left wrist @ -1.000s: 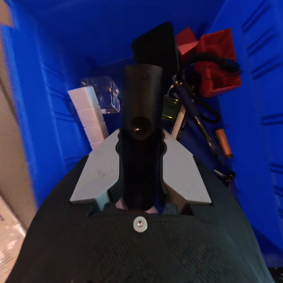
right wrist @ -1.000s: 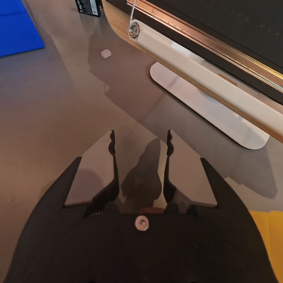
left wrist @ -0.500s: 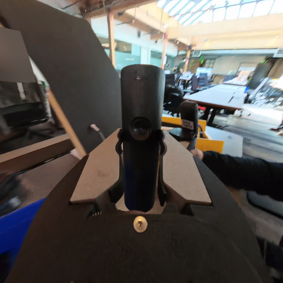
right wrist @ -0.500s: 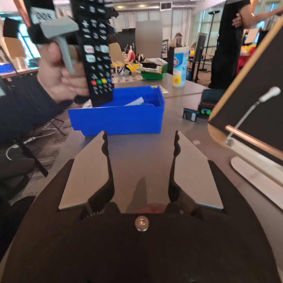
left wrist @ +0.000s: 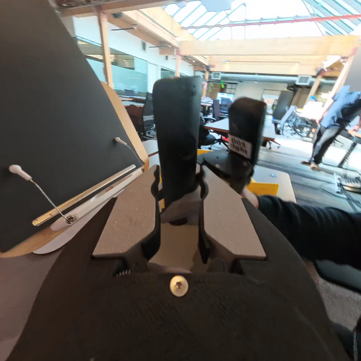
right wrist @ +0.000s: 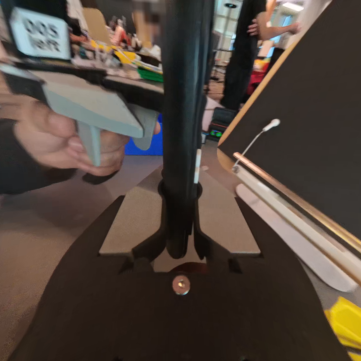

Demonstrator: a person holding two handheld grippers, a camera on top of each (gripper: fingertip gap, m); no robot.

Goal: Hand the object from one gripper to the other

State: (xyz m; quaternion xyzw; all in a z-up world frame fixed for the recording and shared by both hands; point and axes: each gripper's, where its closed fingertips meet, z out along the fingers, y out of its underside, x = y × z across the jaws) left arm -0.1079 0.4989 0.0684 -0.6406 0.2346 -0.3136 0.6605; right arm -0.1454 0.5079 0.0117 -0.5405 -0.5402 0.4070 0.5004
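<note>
Right wrist view — right hand-held gripper (right wrist: 180, 187) clamps remote (right wrist: 183, 97) | left hand-held gripper (left wrist: 178, 181) slack

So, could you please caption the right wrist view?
Right gripper shut on the remote beside the left gripper.

This is a large open-plan office or shared workspace. A glazed skylight roof (left wrist: 254, 17) on pale timber beams (left wrist: 263, 46) spans a long hall. Beneath it stand rows of desks (left wrist: 224, 123) with dark swivel chairs (left wrist: 148, 117), glass partition walls (left wrist: 125, 78) and ventilation units (left wrist: 214, 75). A person (left wrist: 332, 125) stands at a far desk. Nearby, a cluttered surface (right wrist: 125, 76) carries papers and a green tray (right wrist: 150, 75).
</note>
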